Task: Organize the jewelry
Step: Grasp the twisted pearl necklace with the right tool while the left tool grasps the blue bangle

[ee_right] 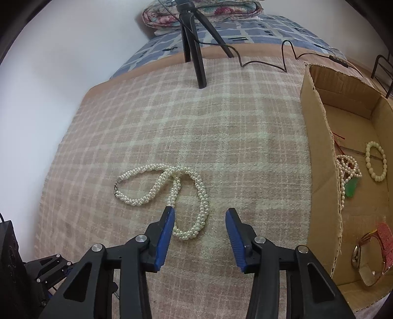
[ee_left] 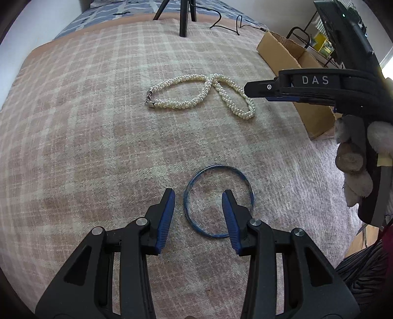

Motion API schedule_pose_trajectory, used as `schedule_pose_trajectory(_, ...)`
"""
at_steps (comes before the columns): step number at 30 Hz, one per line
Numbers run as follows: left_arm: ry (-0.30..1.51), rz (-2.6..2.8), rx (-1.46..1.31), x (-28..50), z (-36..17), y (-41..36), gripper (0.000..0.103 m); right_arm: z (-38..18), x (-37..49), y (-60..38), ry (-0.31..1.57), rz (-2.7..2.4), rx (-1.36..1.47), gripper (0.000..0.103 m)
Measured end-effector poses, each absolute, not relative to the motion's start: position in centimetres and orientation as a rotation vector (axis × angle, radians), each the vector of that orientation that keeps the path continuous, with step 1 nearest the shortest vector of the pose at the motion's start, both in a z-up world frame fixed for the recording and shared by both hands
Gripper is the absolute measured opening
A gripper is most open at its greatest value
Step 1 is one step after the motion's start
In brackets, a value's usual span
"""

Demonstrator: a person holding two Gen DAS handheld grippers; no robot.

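Left gripper [ee_left: 198, 193] is spread wide, holding nothing, low over the plaid blanket [ee_left: 98, 122]. Its right finger sits inside the blue bangle [ee_left: 218, 201], left finger just outside the ring; contact w/ the bangle can't be judged from this angle. Pearl necklace [ee_left: 201, 93] lies looped further out, mid-blanket, near a tripod [ee_left: 184, 17]. Right gripper [ee_right: 200, 211] also wide apart & empty, its left fingertip [ee_right: 169, 216] at the necklace's near loop, prob. just over the beads. Far right: cardboard box [ee_right: 316, 147] w/ a bead bracelet [ee_right: 375, 162], a pearl strand [ee_right: 347, 166], and a watch [ee_right: 368, 255] inside.
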State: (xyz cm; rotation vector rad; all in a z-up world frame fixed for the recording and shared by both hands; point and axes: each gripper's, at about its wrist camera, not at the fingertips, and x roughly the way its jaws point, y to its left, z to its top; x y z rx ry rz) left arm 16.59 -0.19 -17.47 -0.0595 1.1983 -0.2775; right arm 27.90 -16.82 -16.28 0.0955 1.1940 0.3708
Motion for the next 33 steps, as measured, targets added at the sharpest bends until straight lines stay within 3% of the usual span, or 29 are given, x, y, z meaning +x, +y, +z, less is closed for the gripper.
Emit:
schedule_pose_trajectory(9,1.187,-0.258,0.003,17.0,-18.7,-1.1,0.041,-18.0,29.1,-16.6,1.225,0.352,0.09,0.041)
schedule_pose_trajectory(14,1.153,-0.235,0.027,17.3,-19.0,-1.4,0.032,-18.8,29.2,-15.8,1.225,0.342,0.034,0.041)
schedule_pose_trajectory(16,1.139,-0.223,0.033,17.3,-19.1,-1.5,0.024,-18.8,29.1,-15.5,1.217,0.336,0.015,0.04)
schedule_pose_trajectory(21,1.121,-0.207,0.027,18.0,-19.1,-1.6,0.009,-18.8,29.0,-15.1,1.188,0.328,-0.018,0.024)
schedule_pose_trajectory(24,1.118,-0.201,0.005,17.8,-18.8,-1.2,0.005,-18.6,28.8,-15.0,1.174,0.338,-0.027,0.008)
schedule_pose_trajectory(33,1.081,-0.209,-0.045,16.8,-16.9,-0.5,0.003,-16.5,28.0,-15.4,1.12,0.362,0.008,0.006)
